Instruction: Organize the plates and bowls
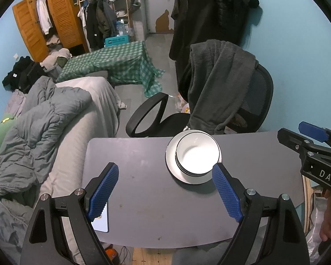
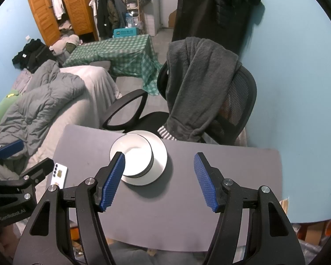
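Observation:
A stack of white bowls (image 1: 197,155) sits on a white plate (image 1: 193,180) toward the far side of the grey table (image 1: 143,198). It also shows in the right wrist view, bowls (image 2: 132,154) on the plate (image 2: 160,154). My left gripper (image 1: 165,187) is open and empty, hovering over the table just in front of the stack, its right fingertip near the plate's rim. My right gripper (image 2: 158,176) is open and empty, held above the table just right of the stack. It shows at the right edge of the left wrist view (image 1: 306,137).
A white phone (image 2: 59,175) lies at the table's left edge. A black office chair (image 1: 249,101) with a grey robe draped on it stands behind the table. A bed with a grey quilt (image 1: 44,123) is on the left. The blue wall is on the right.

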`<state>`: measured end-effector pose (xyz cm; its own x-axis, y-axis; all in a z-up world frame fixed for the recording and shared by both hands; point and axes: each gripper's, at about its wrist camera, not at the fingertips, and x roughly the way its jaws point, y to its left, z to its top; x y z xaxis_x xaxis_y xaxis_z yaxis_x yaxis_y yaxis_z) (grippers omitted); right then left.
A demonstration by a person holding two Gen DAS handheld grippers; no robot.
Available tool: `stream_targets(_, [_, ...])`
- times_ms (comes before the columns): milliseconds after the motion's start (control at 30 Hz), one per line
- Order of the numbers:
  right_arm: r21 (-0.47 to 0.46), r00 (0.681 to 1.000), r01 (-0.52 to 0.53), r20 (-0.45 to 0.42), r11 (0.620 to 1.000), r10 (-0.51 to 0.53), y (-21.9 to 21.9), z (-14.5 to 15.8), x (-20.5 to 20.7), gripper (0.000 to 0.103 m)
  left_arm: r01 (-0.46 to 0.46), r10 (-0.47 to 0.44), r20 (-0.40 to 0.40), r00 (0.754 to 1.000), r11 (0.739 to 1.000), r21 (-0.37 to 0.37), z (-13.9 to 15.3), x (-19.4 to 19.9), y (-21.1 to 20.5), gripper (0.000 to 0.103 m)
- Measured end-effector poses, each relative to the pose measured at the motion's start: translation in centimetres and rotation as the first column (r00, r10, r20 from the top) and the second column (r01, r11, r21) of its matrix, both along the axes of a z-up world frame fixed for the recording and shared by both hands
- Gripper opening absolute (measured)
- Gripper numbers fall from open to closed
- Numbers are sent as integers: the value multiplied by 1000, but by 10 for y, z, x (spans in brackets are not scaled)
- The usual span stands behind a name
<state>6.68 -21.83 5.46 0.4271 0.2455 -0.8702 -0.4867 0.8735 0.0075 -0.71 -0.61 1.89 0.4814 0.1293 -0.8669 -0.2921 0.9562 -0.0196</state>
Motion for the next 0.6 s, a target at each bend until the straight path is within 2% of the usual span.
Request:
stream_targets(367, [-2,1000,-1,1,1000,1,0,0,1,64,4,-4,-2,1000,1000,0,-1,4,0,88])
stream_targets(600, [-5,1000,0,-1,1000,0,-1,-2,5,64,14,-15,15,1000,999,41,2,4,-5,88])
